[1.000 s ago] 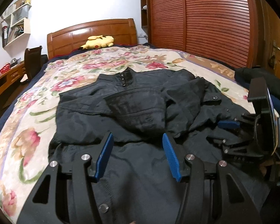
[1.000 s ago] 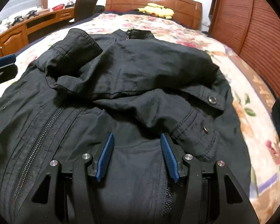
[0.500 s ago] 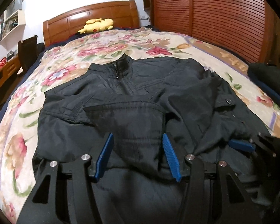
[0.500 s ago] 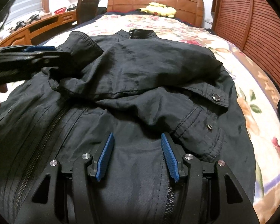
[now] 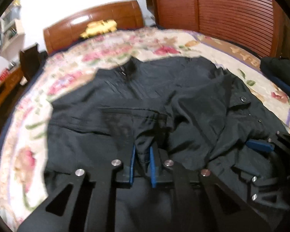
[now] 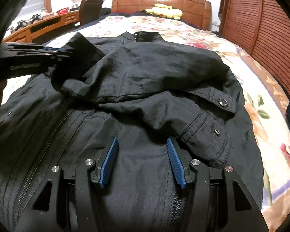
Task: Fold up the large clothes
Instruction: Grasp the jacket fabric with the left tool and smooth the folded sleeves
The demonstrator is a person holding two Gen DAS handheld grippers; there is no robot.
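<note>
A black zip jacket (image 5: 183,96) lies spread on the floral bed, collar toward the headboard, both sleeves folded across its chest. My left gripper (image 5: 142,150) is shut on a fold of the left sleeve cuff (image 5: 143,141) at the jacket's middle. In the right wrist view the left gripper (image 6: 54,55) comes in from the left edge, holding that sleeve (image 6: 79,58) lifted off the jacket (image 6: 154,73). My right gripper (image 6: 142,145) is open and empty, low over the jacket's lower front, beside the zipper (image 6: 44,147). It also shows at the right edge of the left wrist view (image 5: 261,147).
The floral bedspread (image 6: 261,131) shows around the jacket. A wooden headboard (image 6: 164,2) with a yellow plush toy (image 6: 164,10) is at the far end. A wooden wardrobe (image 5: 232,13) stands right, a desk (image 6: 38,27) left. A dark bundle (image 5: 280,73) lies at the bed's right edge.
My left gripper has closed from wide open onto the left sleeve cuff and begun lifting it. The right gripper has stayed open over the lower front.
</note>
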